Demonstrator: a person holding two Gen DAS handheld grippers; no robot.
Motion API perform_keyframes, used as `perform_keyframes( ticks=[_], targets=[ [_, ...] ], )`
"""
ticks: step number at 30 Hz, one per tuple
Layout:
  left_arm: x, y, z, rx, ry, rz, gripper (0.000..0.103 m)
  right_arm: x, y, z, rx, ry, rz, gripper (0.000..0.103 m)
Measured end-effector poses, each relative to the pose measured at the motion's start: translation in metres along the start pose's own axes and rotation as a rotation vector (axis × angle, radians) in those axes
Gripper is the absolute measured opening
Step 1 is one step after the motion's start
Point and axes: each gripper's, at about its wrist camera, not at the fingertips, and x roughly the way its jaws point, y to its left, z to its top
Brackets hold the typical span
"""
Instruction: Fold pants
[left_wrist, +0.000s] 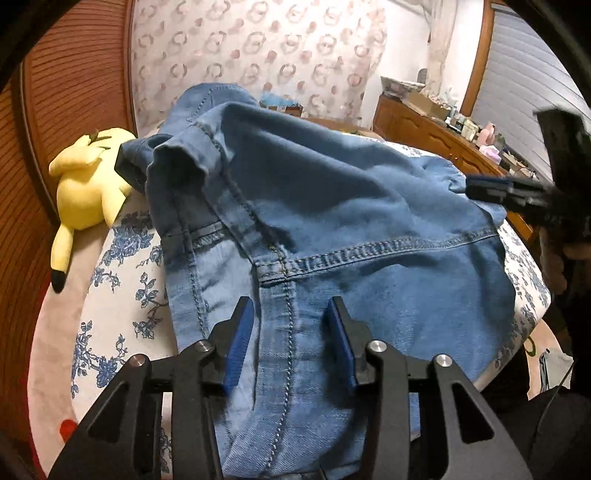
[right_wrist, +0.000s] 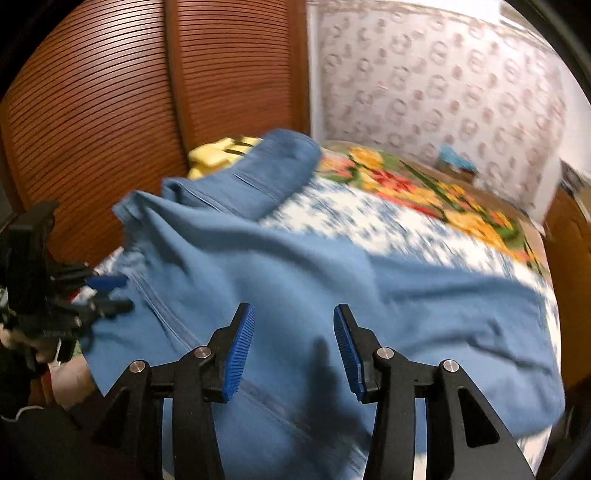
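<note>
The pants (left_wrist: 332, 206), blue denim with pale stitched seams, lie rumpled across the bed (left_wrist: 110, 295); the left wrist view shows them sharp, with a yellow plush toy (left_wrist: 88, 184) at the left of the frame and a wooden dresser (left_wrist: 424, 125) at upper right, while the right wrist view is motion-blurred and alone shows the flowered blanket (right_wrist: 424, 192) at upper right. The left gripper (left_wrist: 290, 325) sits at lower centre just above the denim, jaws apart on either side of a seam. The right gripper (right_wrist: 293, 332) hangs likewise, jaws apart, nothing between them.
</note>
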Motion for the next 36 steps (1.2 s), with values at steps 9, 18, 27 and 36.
perform_keyframes(
  ticks=[9, 18, 27, 36],
  targets=[
    [-0.077, -0.01, 0.0, 0.018, -0.163, -0.032, 0.012, -0.008, -0.011, -0.019, 0.097, 0.0, 0.015, 0.047],
    [-0.088, -0.002, -0.009, 0.037, -0.102, 0.016, 0.017, -0.015, -0.01, -0.045, 0.109, -0.007, 0.071, 0.047],
    [-0.069, 0.01, -0.005, -0.017, -0.093, 0.05, 0.051, -0.006, -0.028, -0.068, 0.135, 0.071, 0.071, 0.047],
    [-0.04, 0.031, 0.022, -0.02, -0.097, 0.092, 0.07, -0.014, -0.035, -0.04, 0.102, 0.015, 0.056, 0.047]
  ],
)
